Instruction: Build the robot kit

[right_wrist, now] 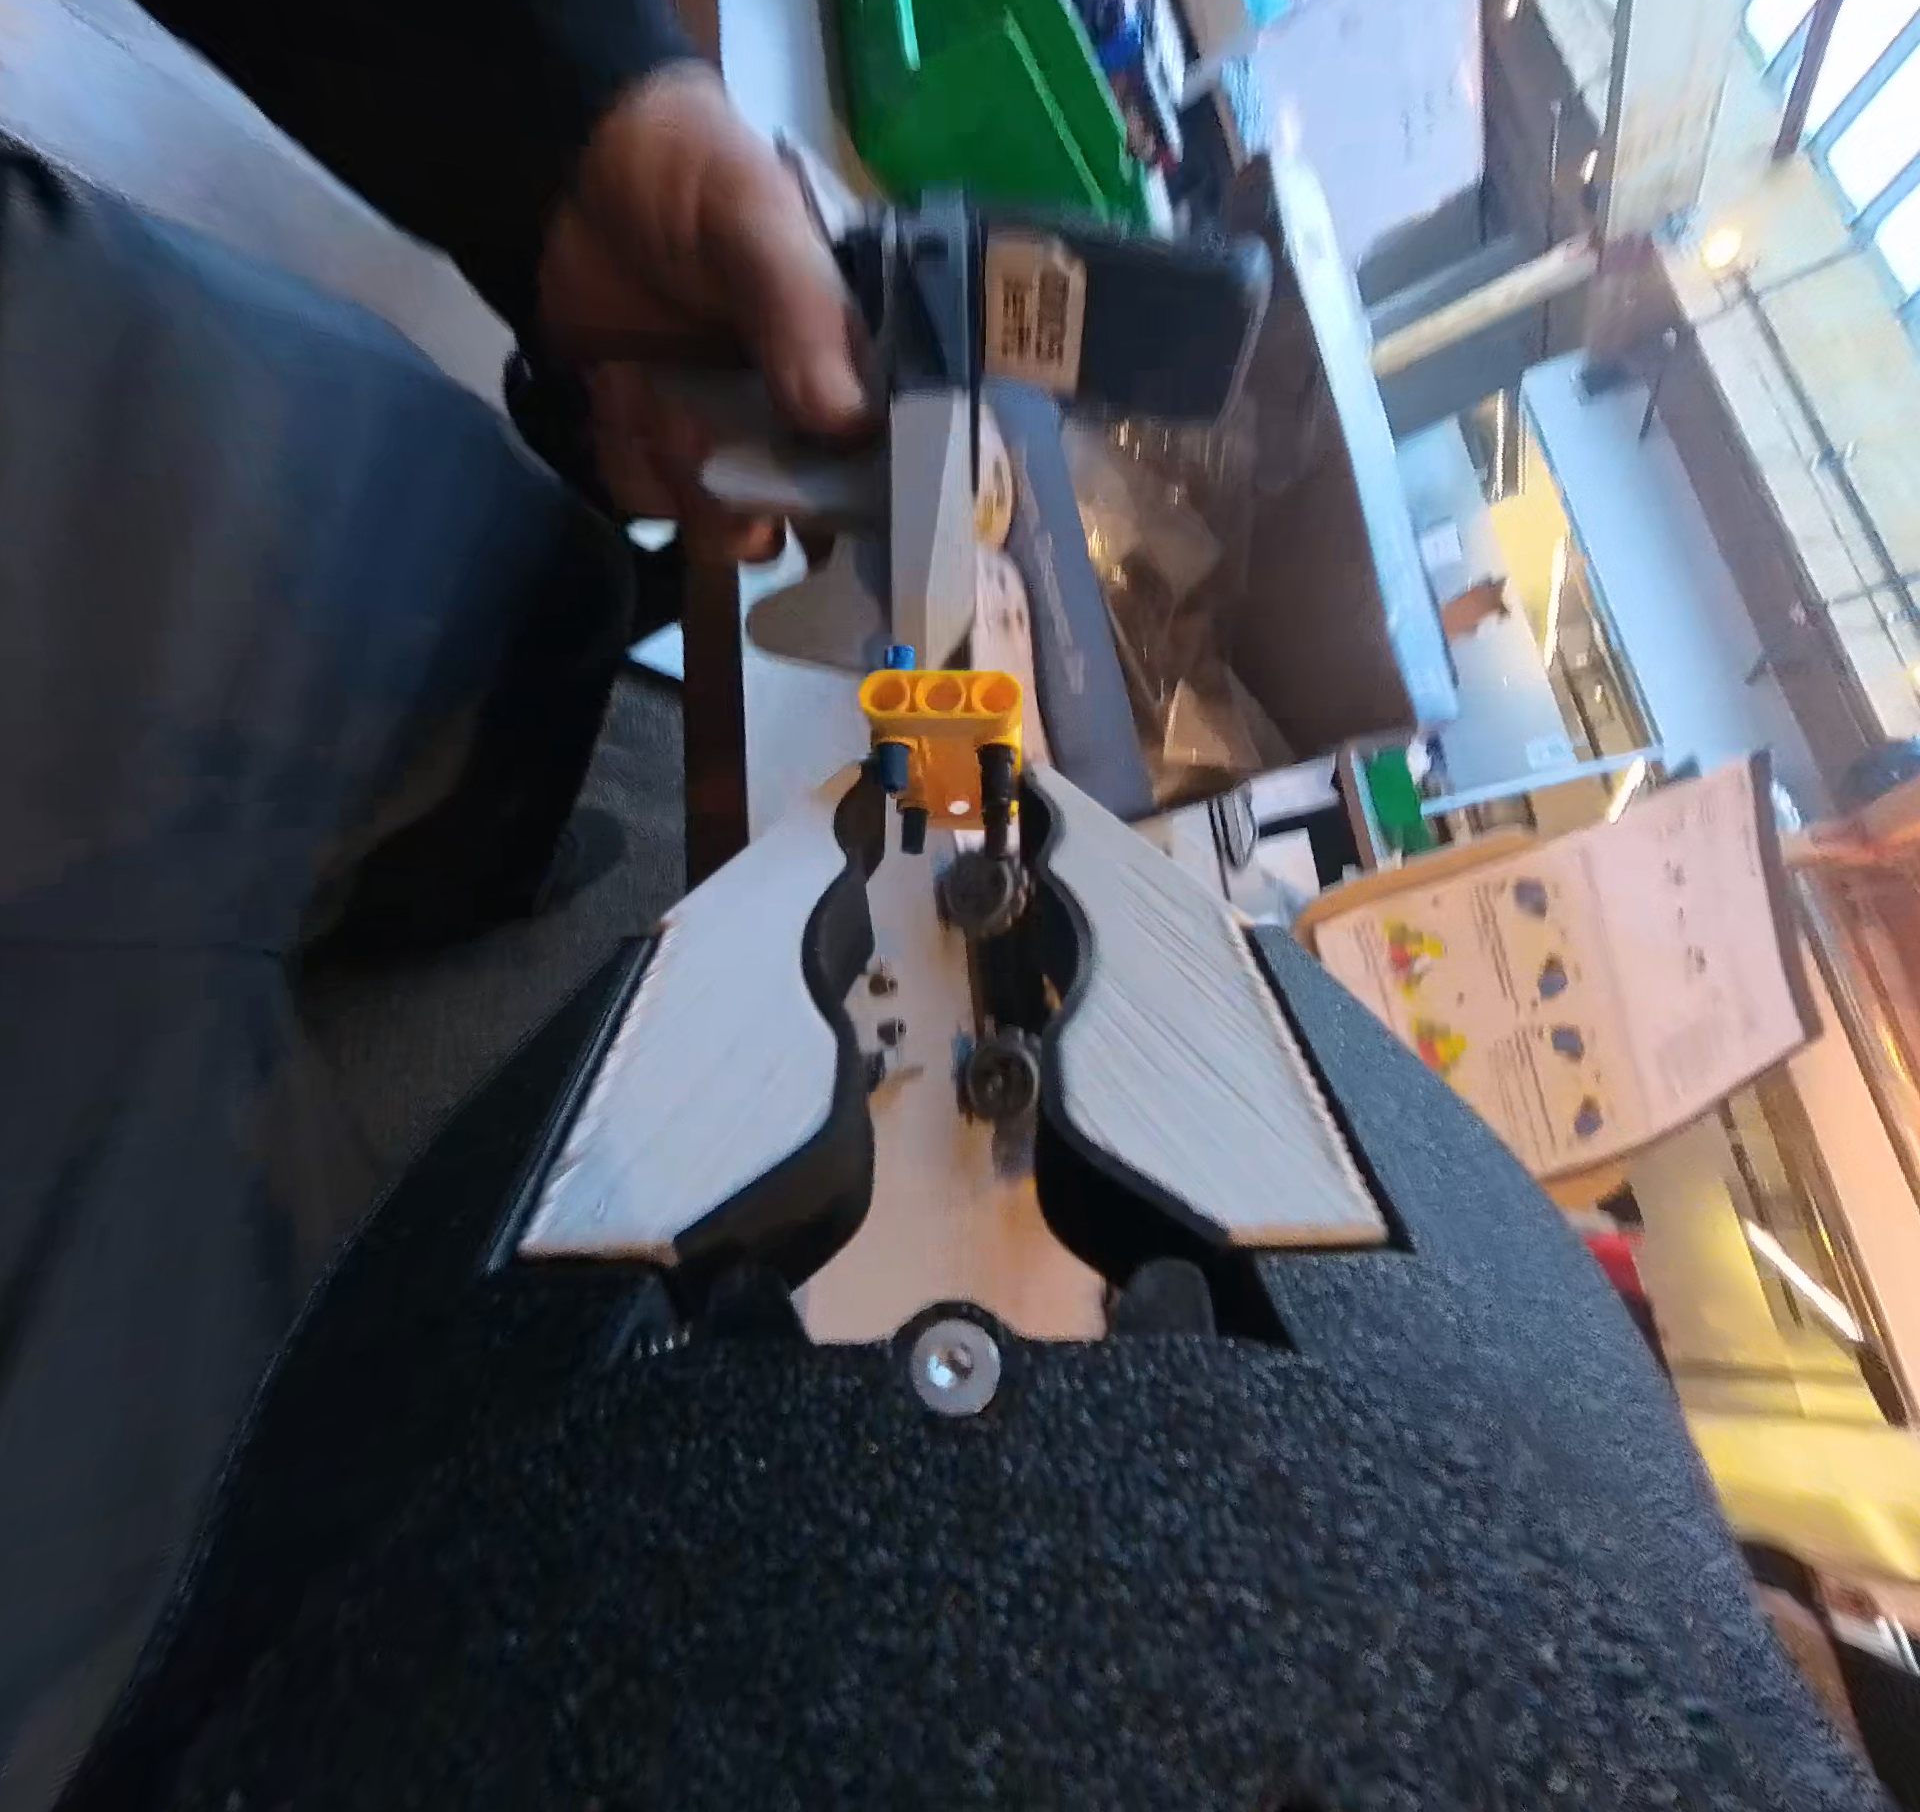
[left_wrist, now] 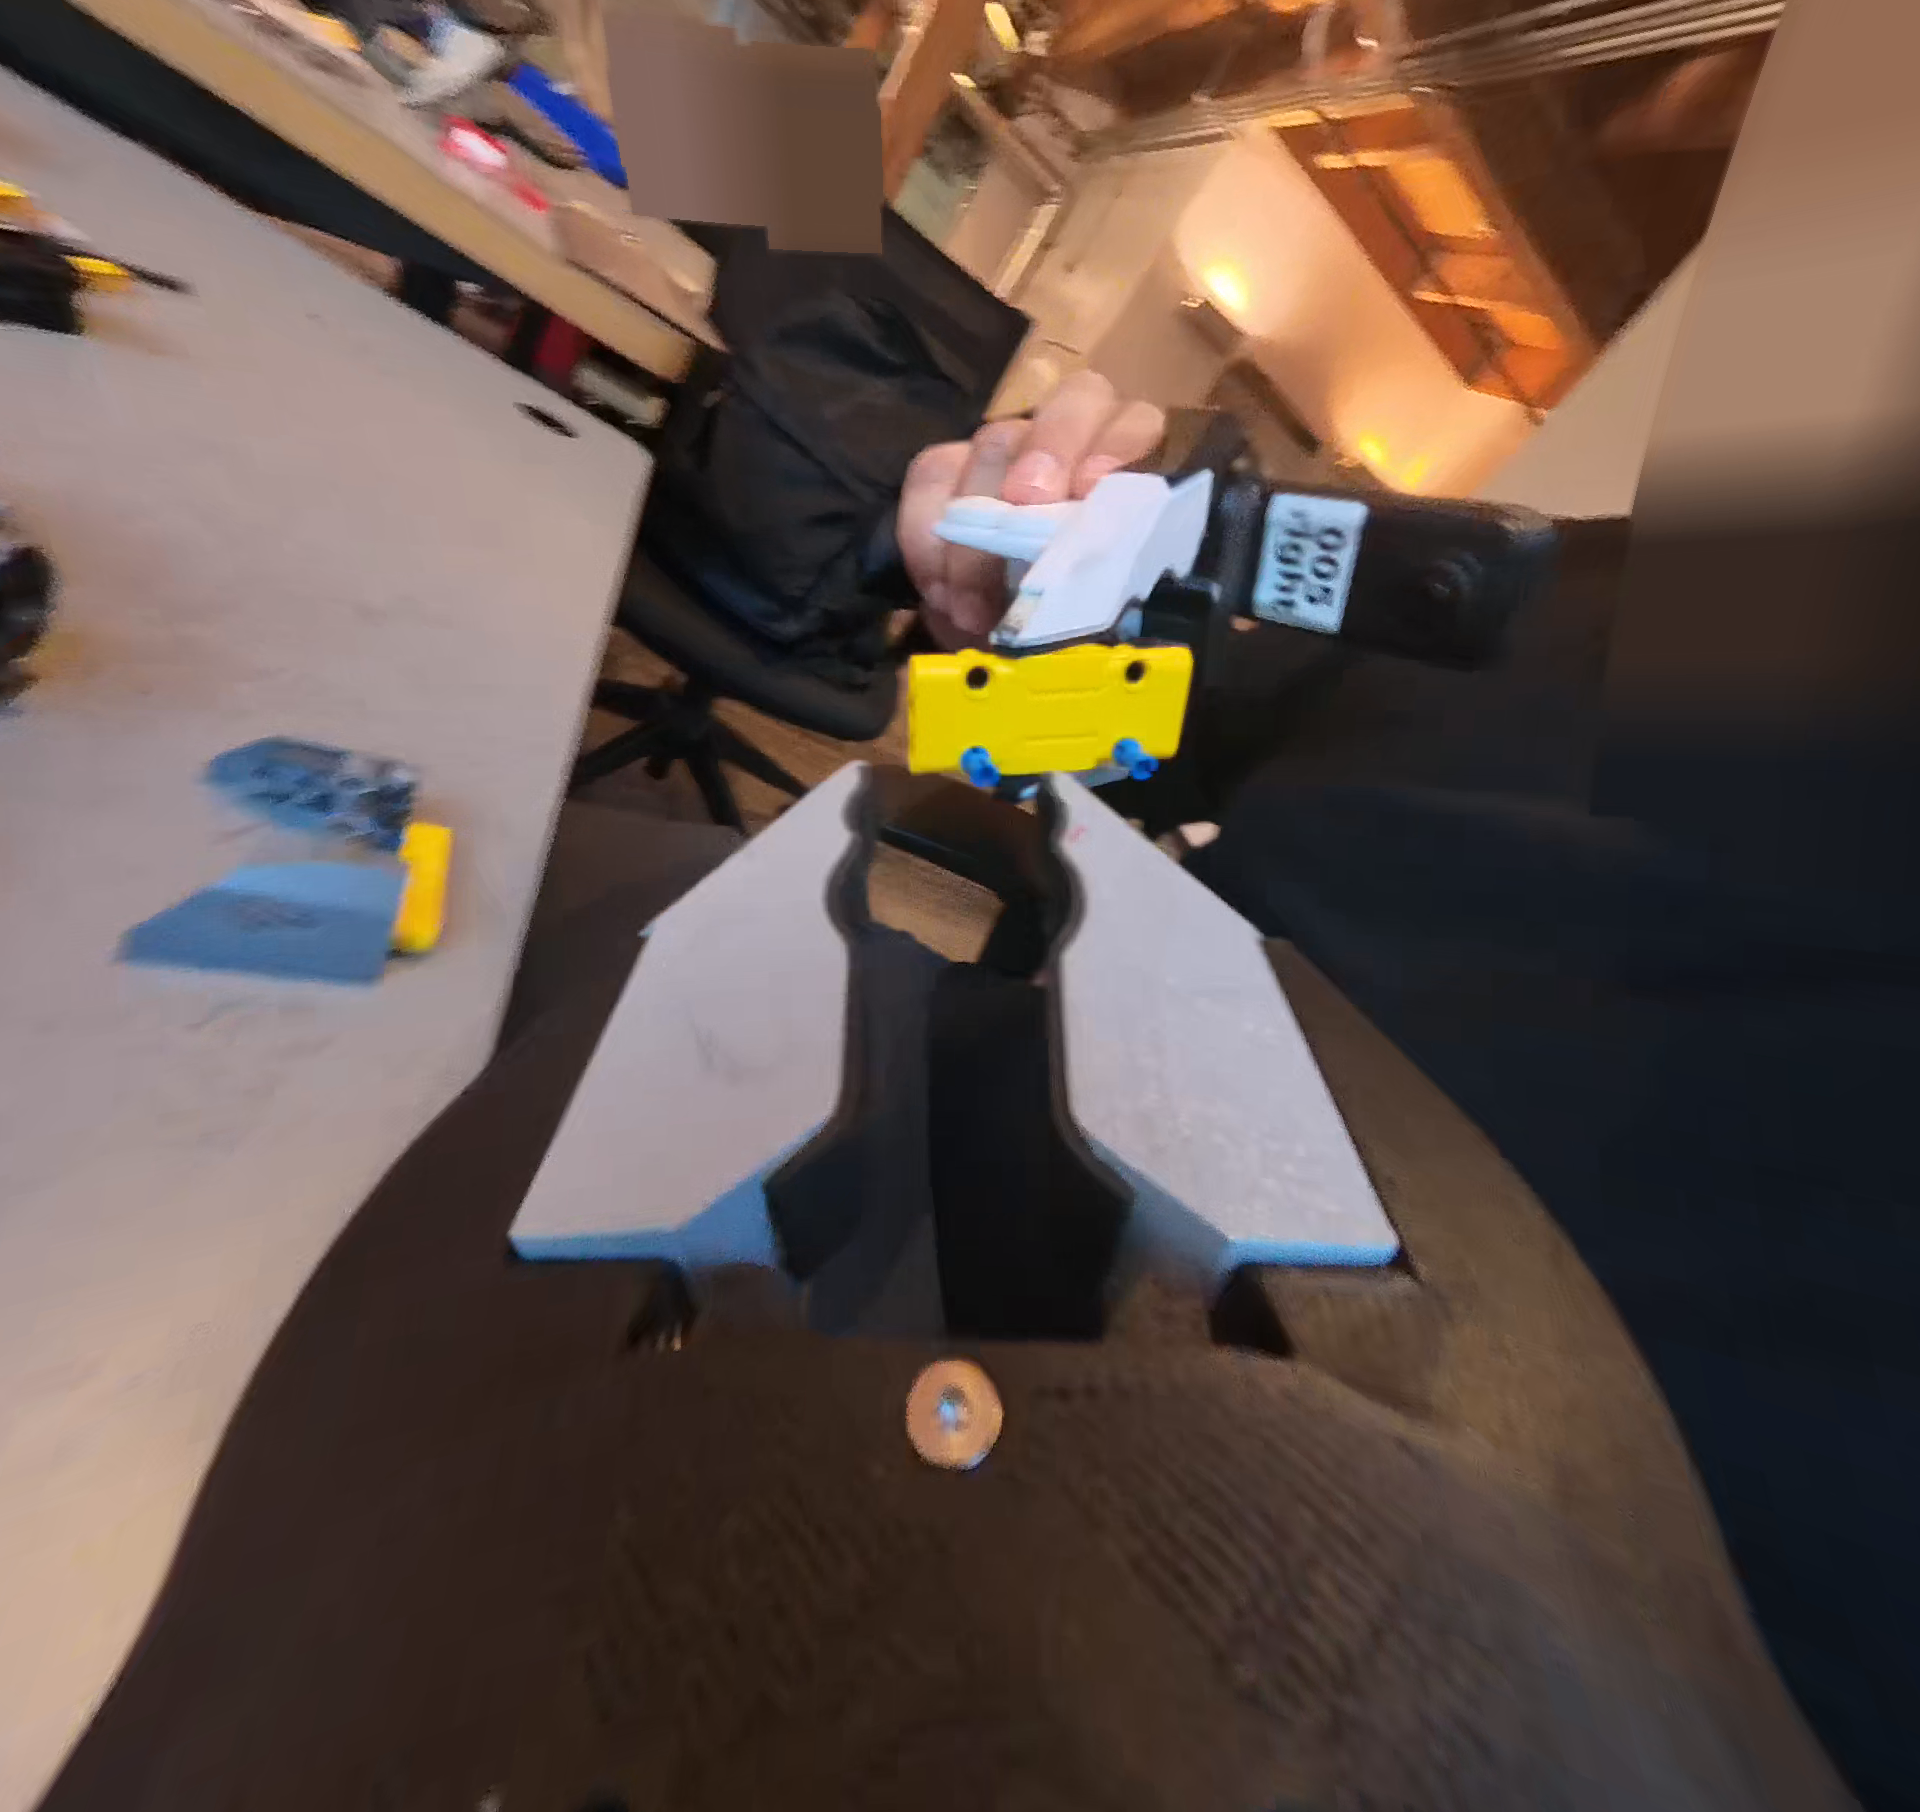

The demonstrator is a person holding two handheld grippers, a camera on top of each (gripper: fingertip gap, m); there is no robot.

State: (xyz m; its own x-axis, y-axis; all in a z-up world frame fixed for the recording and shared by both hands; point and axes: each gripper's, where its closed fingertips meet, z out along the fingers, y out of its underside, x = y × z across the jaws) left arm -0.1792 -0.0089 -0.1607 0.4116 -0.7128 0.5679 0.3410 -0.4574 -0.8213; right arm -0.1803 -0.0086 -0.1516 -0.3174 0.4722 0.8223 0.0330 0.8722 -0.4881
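Observation:
My right gripper (right_wrist: 945,786) is shut on a small yellow block (right_wrist: 940,739) with round holes and blue and black pins. A black axle with small wheels (right_wrist: 982,895) lies between its fingers behind the block. In the left wrist view the same yellow block (left_wrist: 1049,708) hangs from the right gripper's white fingertips (left_wrist: 1039,619), blue pins pointing down. My left gripper (left_wrist: 966,786) sits just below it, jaws narrow, with a bent black piece (left_wrist: 1023,889) between them. The left gripper also shows in the right wrist view (right_wrist: 914,609), just above the block. All of this is held in the air beside the table.
A pale table (left_wrist: 260,567) lies to the left with blue pieces (left_wrist: 301,858) and a yellow piece (left_wrist: 426,884). A person in black (left_wrist: 831,432) sits behind on an office chair. An open instruction booklet (right_wrist: 1558,983) and a green bin (right_wrist: 966,48) show in the right wrist view. Left and right tips are no more than a few centimetres apart.

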